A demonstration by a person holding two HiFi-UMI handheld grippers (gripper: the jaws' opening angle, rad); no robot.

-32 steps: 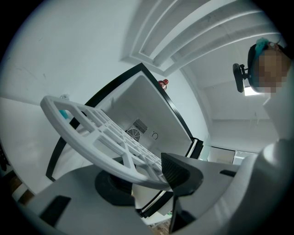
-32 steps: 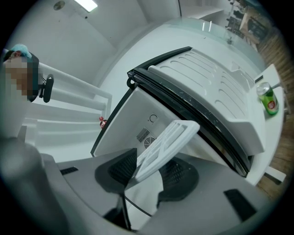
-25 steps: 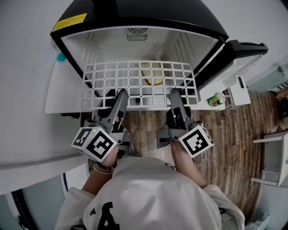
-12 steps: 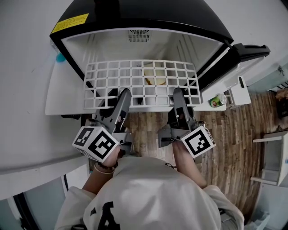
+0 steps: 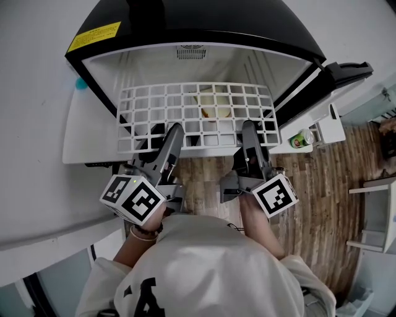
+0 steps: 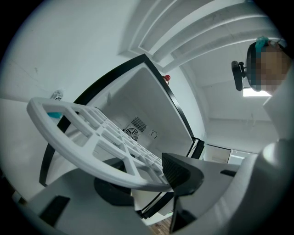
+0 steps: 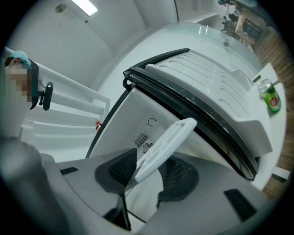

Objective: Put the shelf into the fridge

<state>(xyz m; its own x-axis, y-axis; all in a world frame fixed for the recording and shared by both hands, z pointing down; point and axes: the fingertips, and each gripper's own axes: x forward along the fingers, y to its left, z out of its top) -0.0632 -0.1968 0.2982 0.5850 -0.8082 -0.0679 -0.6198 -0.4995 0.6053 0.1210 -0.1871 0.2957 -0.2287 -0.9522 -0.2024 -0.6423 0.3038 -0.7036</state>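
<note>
Head view: small black-topped fridge (image 5: 185, 25), door swung open at right of frame, white cavity exposed. White plastic grid shelf (image 5: 198, 111) lies level across the cavity mouth, centre frame. Left gripper (image 5: 168, 141) jaws pinch its near edge left of centre; right gripper (image 5: 249, 135) jaws pinch it right of centre. Pale yellowish object (image 5: 213, 108) shows through the grid, kind unclear. Green can (image 5: 301, 138) stands in the white door rack (image 5: 331, 124).

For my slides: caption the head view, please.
Left gripper and right gripper hold a white shelf at the open fridge.
</note>
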